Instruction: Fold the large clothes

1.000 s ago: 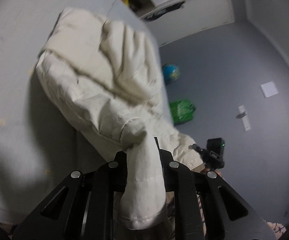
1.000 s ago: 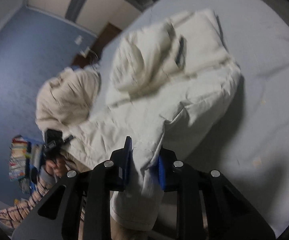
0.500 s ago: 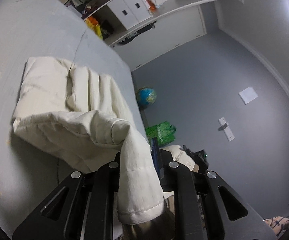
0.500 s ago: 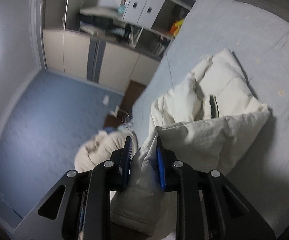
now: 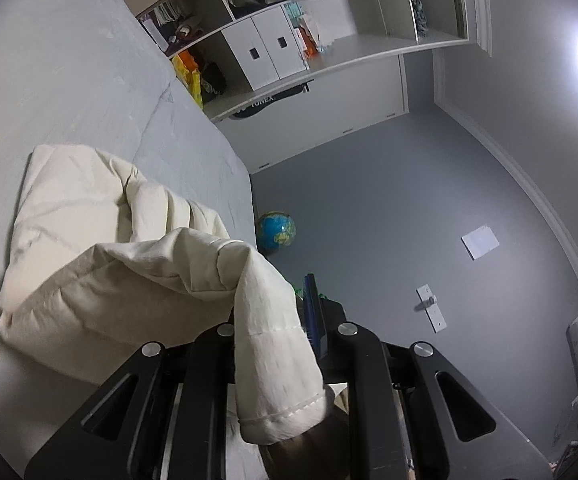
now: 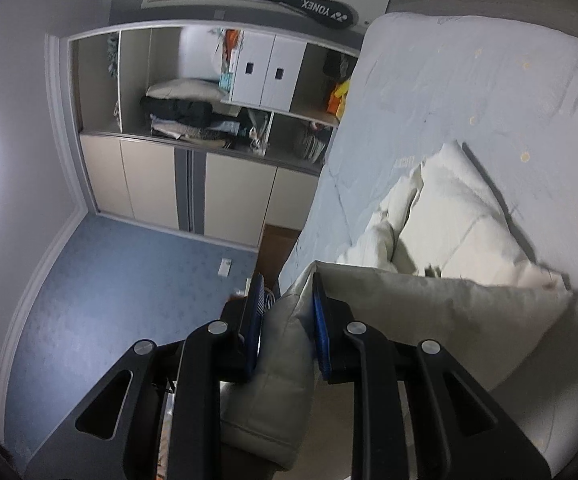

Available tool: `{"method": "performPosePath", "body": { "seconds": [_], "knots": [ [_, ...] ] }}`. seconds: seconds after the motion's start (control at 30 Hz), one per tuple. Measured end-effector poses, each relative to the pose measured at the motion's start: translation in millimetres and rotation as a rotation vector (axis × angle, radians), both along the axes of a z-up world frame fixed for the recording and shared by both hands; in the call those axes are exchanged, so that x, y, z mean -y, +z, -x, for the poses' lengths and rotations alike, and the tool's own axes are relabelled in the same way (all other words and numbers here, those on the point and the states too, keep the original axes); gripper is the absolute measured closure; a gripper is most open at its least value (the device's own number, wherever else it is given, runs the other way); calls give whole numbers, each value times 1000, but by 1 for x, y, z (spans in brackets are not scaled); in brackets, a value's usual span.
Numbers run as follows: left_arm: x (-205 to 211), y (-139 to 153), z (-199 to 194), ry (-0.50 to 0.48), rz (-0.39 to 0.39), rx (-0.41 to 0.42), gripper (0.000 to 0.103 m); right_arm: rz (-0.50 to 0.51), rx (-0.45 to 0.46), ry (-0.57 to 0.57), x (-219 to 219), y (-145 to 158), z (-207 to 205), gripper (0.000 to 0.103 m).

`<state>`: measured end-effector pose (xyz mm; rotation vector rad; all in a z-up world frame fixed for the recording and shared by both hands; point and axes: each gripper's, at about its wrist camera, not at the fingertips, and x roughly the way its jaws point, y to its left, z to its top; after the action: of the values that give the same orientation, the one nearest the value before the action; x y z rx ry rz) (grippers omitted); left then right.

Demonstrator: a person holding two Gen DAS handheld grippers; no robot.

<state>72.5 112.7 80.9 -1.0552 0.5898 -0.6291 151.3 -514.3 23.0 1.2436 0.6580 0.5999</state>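
Left gripper (image 5: 275, 312) clamps a hem fold of the cream padded jacket (image 5: 101, 264); its left pad is hidden by fabric. Right gripper (image 6: 287, 320) clamps another edge. The jacket lies bunched on the grey bed (image 6: 469, 92), its underside out of sight.

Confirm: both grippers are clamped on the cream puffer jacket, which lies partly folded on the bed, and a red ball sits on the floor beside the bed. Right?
Not quite. The thing on the floor is a blue globe, not a red ball; the left wrist view shows it. The rest holds: the left gripper and right gripper are both clamped on the cream puffer jacket, partly folded on the bed.
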Motion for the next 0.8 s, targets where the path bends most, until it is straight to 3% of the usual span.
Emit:
{"method": "performPosePath", "body": {
  "seconds": [0.27, 0.53, 0.7, 0.8],
  "knots": [
    [-20, -21, -45, 75, 62, -40, 87, -23, -37, -85, -6, -26, -55, 83],
    [-36, -58, -93, 166, 164, -129, 86, -13, -96, -146, -23, -58, -106, 83],
    [-43, -82, -114, 223, 181, -210, 83, 31, -146, -189, -30, -78, -126, 83],
    [-43, -96, -123, 261, 145, -289, 82, 72, -187, -191, -36, -91, -137, 81]
  ]
}}
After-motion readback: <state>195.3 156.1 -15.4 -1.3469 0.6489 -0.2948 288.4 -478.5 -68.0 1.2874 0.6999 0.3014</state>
